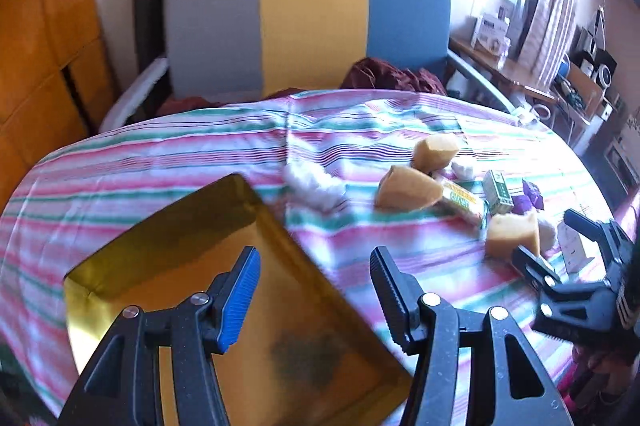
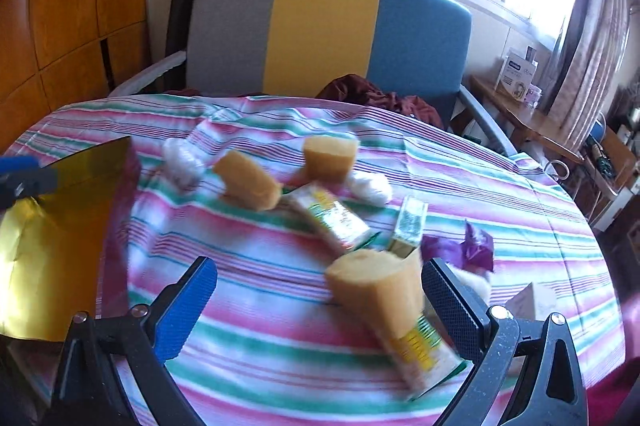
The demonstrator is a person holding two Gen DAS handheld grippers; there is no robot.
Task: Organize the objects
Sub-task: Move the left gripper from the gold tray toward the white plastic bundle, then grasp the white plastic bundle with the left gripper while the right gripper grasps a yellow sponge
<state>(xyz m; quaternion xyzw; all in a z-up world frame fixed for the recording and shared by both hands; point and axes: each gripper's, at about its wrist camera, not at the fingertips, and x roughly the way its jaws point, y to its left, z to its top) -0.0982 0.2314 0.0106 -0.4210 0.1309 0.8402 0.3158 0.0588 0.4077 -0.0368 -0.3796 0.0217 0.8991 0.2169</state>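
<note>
A gold tray (image 1: 192,238) lies on the striped tablecloth (image 1: 160,154) at the left; it also shows in the right wrist view (image 2: 52,238). My left gripper (image 1: 316,278) is open above the tray's right edge. My right gripper (image 2: 320,298) is open and low over the cloth, with a tan sponge (image 2: 376,286) and a yellow-green packet (image 2: 424,350) just inside its right finger. Two more sponges (image 2: 248,184) (image 2: 328,152), a second packet (image 2: 332,218), a small green box (image 2: 408,226), a purple wrapper (image 2: 468,246) and white cotton wads (image 2: 180,158) lie scattered beyond.
A chair with a grey, yellow and blue back (image 1: 304,22) stands behind the table, dark red cloth (image 1: 392,74) on its seat. A small white box (image 1: 572,246) sits at the table's right edge. A cluttered shelf (image 1: 580,82) is at far right.
</note>
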